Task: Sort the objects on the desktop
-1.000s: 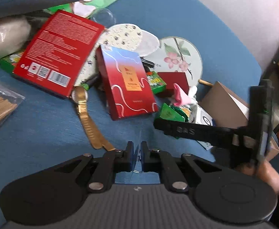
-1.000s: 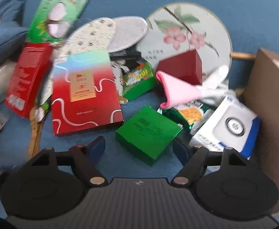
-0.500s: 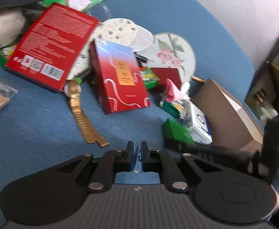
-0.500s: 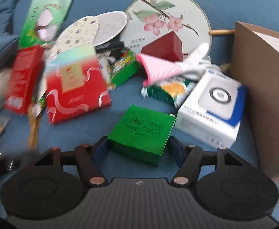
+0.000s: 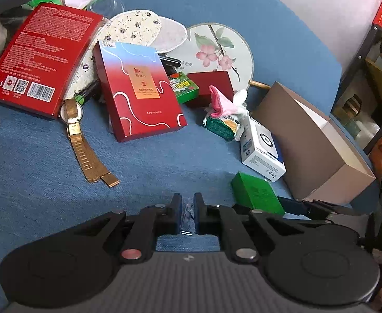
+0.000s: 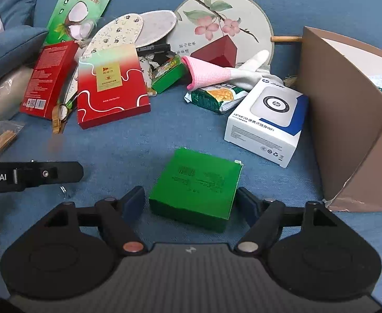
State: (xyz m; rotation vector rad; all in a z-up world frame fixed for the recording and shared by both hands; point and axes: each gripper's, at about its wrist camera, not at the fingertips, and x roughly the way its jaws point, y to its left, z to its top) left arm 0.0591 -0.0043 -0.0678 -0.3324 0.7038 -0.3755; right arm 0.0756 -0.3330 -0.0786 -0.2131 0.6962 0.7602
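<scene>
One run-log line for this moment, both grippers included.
stage: reach for green box | right gripper: open, jaws just widened, box between, not pressed | left gripper: shut on small clear item | brown carton: open

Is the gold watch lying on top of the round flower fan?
No, the gold watch lies on the blue cloth beside the big red box, far from the flower fan.

We see even, bright daylight, soft shadows under the green box (image 6: 196, 185), sharp focus around it, and fisheye bending toward the edges
</scene>
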